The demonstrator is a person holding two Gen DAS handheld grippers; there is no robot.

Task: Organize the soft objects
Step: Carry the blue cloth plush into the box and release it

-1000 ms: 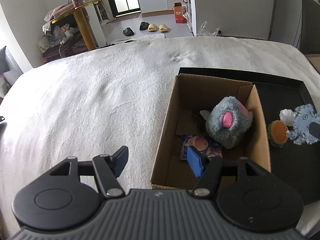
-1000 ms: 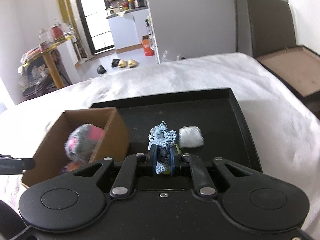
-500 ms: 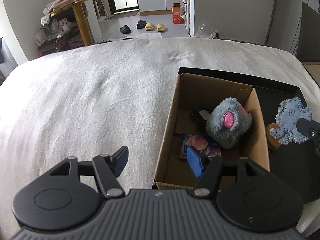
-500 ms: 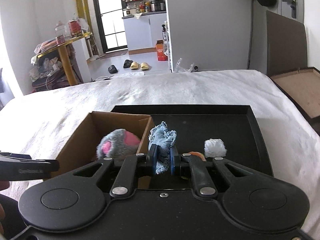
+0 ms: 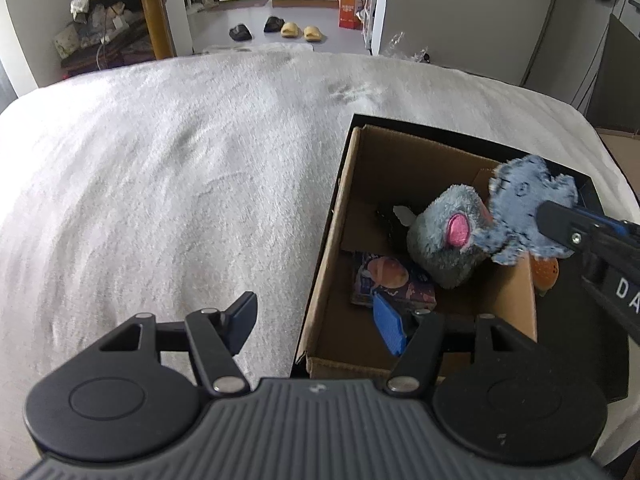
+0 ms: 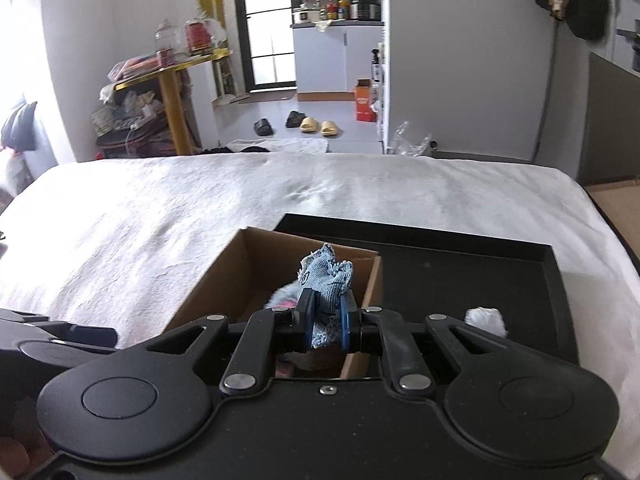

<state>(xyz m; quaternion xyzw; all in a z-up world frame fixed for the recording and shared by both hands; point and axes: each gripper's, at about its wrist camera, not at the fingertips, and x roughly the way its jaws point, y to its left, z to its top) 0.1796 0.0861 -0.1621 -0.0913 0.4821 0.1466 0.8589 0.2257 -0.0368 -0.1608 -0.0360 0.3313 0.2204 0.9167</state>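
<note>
denim toy (image 6: pixel 325 280) now over box (image 6: pixel 224 280), in right tongs (image 6: pixel 325 330)

I see my open left gripper (image 5: pixel 316 324) near a cardboard box (image 5: pixel 320 288) holding a gray plush toy (image 5: pixel 444 240); my right gripper (image 5: pixel 560 224) pinches maybe a blue cloth toy (image 5: pixel 524 212).

Cloth, cardboard and matt plastic all over the bed.
The white bed cover (image 5: pixel 180 184) looked nubbly and rough, a terry-like cloth. The box (image 5: pixel 324 280) was plain brown cardboard, dull, with raw cut edges. Inside it the grey plush toy (image 5: pixel 444 248) showed short fuzzy pile and a pink felt-like patch, and the packet (image 5: pixel 390 284) under it had a printed, slightly glossy face. The denim piece (image 6: pixel 326 280) was faded blue woven cloth with frayed edges. The black tray (image 6: pixel 480 264) had a smooth, faintly shiny finish. The right tool (image 6: pixel 325 322) was matt black plastic with bright metal rivets and blue pads; the left tool (image 5: pixel 316 322) had a ribbed grey plastic body.
</note>
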